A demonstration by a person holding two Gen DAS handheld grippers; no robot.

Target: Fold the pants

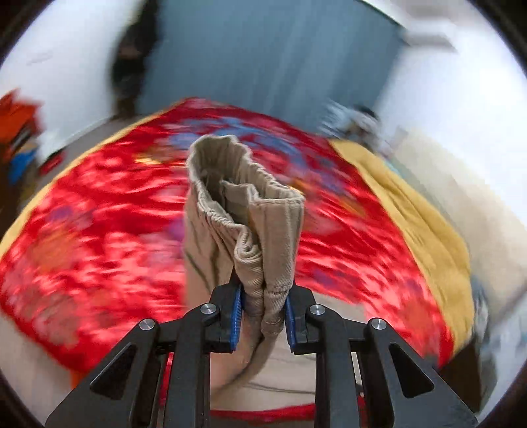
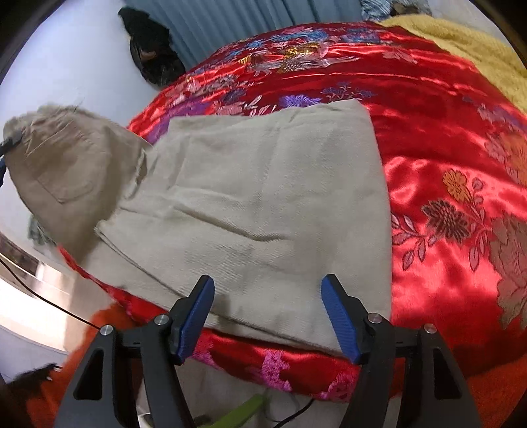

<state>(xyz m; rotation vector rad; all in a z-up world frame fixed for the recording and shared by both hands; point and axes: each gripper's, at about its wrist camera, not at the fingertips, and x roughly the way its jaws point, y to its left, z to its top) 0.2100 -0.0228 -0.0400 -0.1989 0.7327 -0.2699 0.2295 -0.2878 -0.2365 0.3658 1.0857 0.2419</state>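
Khaki twill pants (image 2: 263, 204), matte with a fine diagonal weave, lie across a glossy red satin bedspread (image 2: 444, 138) embroidered with flowers in purple, pink, gold and dark maroon; the satin throws bright streaky highlights. Most of the pants form a flat, roughly rectangular slab on the spread, creased by a few shallow diagonal wrinkles, the near edge close to the bed's rim. Waist end, with a stitched patch pocket, is lifted off the bed at the left of the right wrist view, hanging in a rounded drape. Left gripper (image 1: 263, 312) clenched on the gathered elastic waistband: ribbed blue pads press a thick bunched fold of cloth from both sides, and the waistband stands up beyond the jaws as an open, puckered loop. Background in that view is smeared by blur. Right gripper (image 2: 266, 316) released, its blue ribbed fingers (image 2: 194, 322) spread wide over the near edge of the flat cloth, nothing pinched between them. Mustard-yellow nubby blanket (image 2: 461, 42) lies at the far side of the bed; grey-blue pleated curtain (image 2: 230, 23) behind; black bag (image 2: 151, 49) hangs against the pale wall
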